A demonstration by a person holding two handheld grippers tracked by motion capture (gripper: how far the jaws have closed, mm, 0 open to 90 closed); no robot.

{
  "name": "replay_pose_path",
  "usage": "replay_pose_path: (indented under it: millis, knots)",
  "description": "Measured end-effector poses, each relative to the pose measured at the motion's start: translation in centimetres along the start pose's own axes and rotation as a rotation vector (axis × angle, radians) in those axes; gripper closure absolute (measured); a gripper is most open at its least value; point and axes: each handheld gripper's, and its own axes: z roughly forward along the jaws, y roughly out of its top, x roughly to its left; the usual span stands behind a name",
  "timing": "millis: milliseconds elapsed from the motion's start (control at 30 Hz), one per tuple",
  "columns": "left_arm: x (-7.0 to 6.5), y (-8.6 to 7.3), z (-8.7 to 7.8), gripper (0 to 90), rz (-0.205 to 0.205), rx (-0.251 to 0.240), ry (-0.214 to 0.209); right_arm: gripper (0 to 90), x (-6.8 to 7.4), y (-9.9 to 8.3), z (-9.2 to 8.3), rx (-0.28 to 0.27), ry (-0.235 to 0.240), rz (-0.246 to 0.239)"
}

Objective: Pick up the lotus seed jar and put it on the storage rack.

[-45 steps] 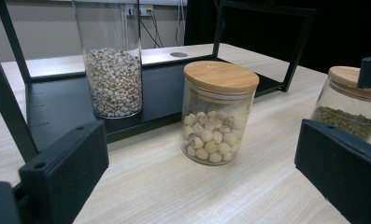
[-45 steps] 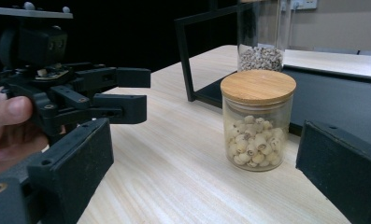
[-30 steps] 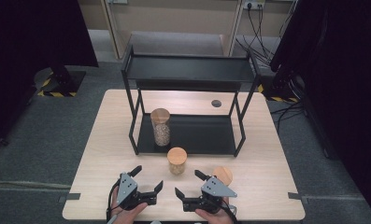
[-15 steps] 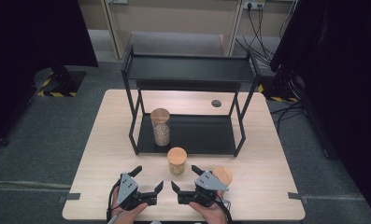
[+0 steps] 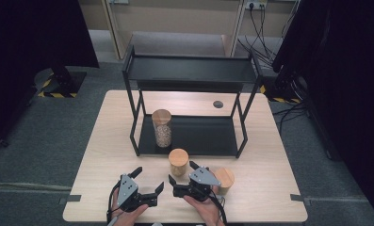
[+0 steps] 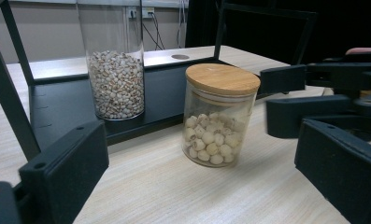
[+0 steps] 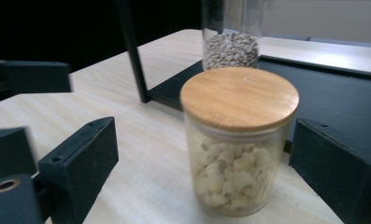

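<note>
On the near half of the wooden table [image 5: 104, 141], just in front of the black two-tier rack [image 5: 189, 75], a short glass jar [image 5: 178, 162] with a bamboo lid is seen standing upright; it is partly filled with pale round seeds. The right gripper [image 5: 181, 178] is held by a hand just beside and in front of this jar, pointed toward it. Its jaws have just been closing, yet they are still spread: in the right gripper view the jar [image 7: 239, 140] is framed between them with a gap on each side, so it is not gripped. The left gripper [image 5: 149, 181] is held farther left at the table's near edge, its jaws wide apart with nothing between them; in the left gripper view the same jar [image 6: 220, 114] is seen ahead, standing clear of the jaws, with the right gripper [image 6: 286, 100] at its far side.

A tall glass jar [image 5: 162, 128] of small grains, also capped in bamboo, is stood on the rack's lower shelf at its left end. A third bamboo-lidded jar [image 5: 223, 180] is placed on the table just to the right of the right gripper, partly hidden behind it. A round dark grommet [image 5: 218, 104] is set into the tabletop behind the rack.
</note>
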Motion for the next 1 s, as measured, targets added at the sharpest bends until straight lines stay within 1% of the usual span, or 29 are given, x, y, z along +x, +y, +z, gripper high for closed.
replay_pose_path:
  millis: [67,100,133,333,467,567,667,800,900,1000]
  knots:
    - [0.0,0.0,0.0,2.4,0.0,-0.002,0.0,9.7,0.1,0.2,0.5,0.003,-0.018,0.007]
    - [0.0,0.0,0.0,2.4,0.0,-0.002,0.0,9.7,0.1,0.2,0.5,0.003,-0.018,0.007]
    - [0.0,0.0,0.0,2.4,0.0,-0.003,0.0,10.1,0.1,0.4,1.0,0.012,-0.025,0.018]
    - [0.0,0.0,-0.1,2.4,0.001,-0.004,0.0,13.2,0.5,0.5,2.0,0.04,-0.054,0.01]
    - [0.0,0.0,-0.1,2.4,0.003,-0.004,-0.001,16.3,0.5,0.6,2.5,0.052,-0.067,0.009]
    - [0.0,0.0,-0.1,2.4,0.004,-0.005,-0.002,19.0,0.3,0.7,2.9,0.064,-0.068,0.023]
    - [0.0,0.0,-0.1,2.4,0.004,-0.004,-0.002,23.6,0.2,0.7,3.1,0.067,-0.076,0.021]
    - [0.0,0.0,-0.1,2.4,0.004,-0.003,-0.003,24.1,-0.1,0.8,3.2,0.075,-0.068,0.032]
    - [-0.1,0.0,-0.1,2.6,0.005,-0.006,-0.004,24.9,0.2,0.9,3.1,0.073,-0.078,0.007]
    - [-0.1,0.0,-0.1,2.7,0.004,-0.004,-0.006,25.2,0.3,1.1,2.8,0.059,-0.08,0.006]
